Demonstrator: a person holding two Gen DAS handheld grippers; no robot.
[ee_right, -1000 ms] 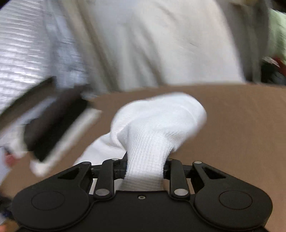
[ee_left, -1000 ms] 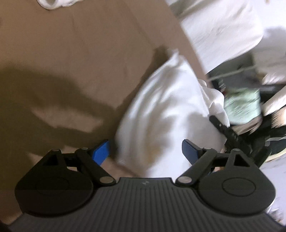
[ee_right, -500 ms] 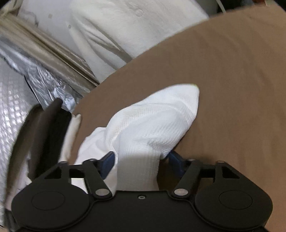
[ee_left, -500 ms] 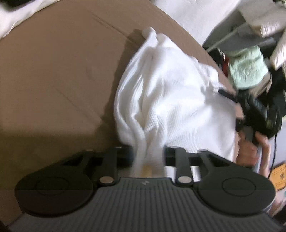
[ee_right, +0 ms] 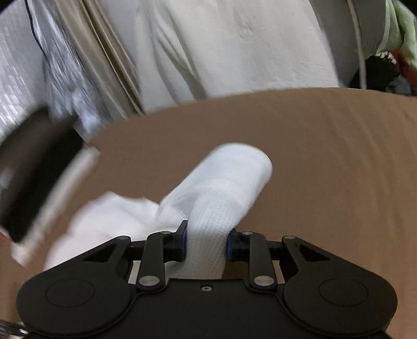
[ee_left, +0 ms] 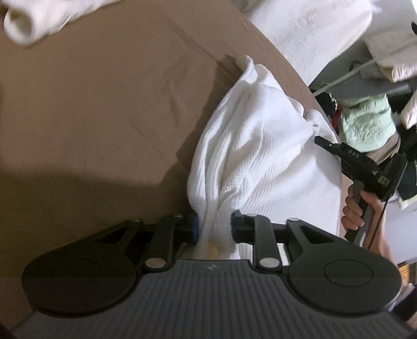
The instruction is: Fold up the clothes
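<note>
A white waffle-knit garment (ee_left: 260,146) lies bunched on a brown sheet (ee_left: 104,104), near its right edge. My left gripper (ee_left: 215,224) pinches a gathered fold of the garment's near end; the pads press on the cloth while the jaws are opening slightly. In the right wrist view, a rolled part of the same garment (ee_right: 229,177) runs forward over the sheet (ee_right: 325,156). My right gripper (ee_right: 206,240) has that cloth between its blue pads, with the jaws closing and pressing on it. A hand (ee_left: 357,206) holds the right gripper's handle.
A rolled white cloth (ee_left: 23,18) lies at the sheet's far left. A large white cushion or cloth (ee_right: 234,47) stands beyond the sheet's far edge. A pale green cloth (ee_left: 365,122) and dark clutter sit off the right side. Silver foil material (ee_right: 15,78) is on the left.
The left jaws, open around the garment's end a second ago, have closed on it. The right jaws let the cloth go half a second ago and now grip it again, lower down.
</note>
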